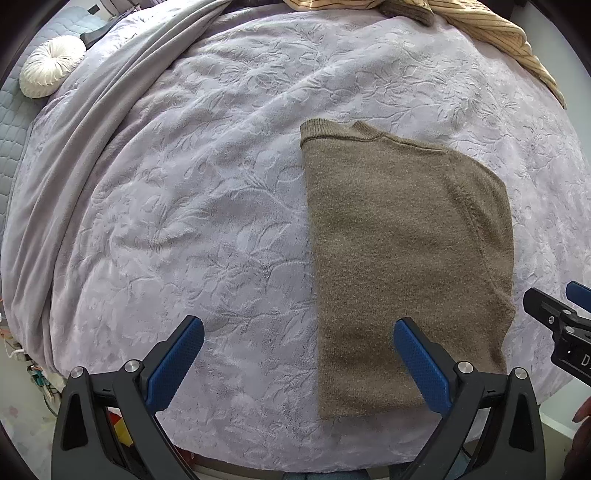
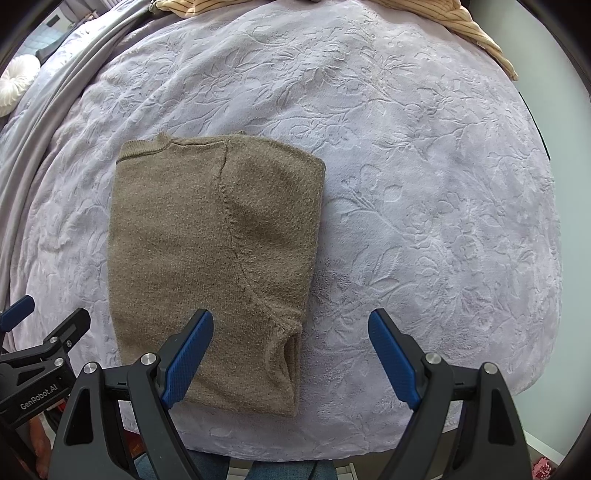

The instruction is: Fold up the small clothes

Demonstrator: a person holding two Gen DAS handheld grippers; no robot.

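Note:
A brown knitted sweater lies folded lengthwise into a tall rectangle on the lilac embossed bedspread. It also shows in the right wrist view, with the sleeve folded over it and the cuff near the lower right corner. My left gripper is open and empty above the sweater's lower left edge. My right gripper is open and empty above its lower right corner. The right gripper's tip shows at the right edge of the left wrist view.
A tan striped garment lies heaped at the far edge of the bed. A grey blanket is bunched along the left side, with a round white cushion beyond it. The bed's near edge runs just under both grippers.

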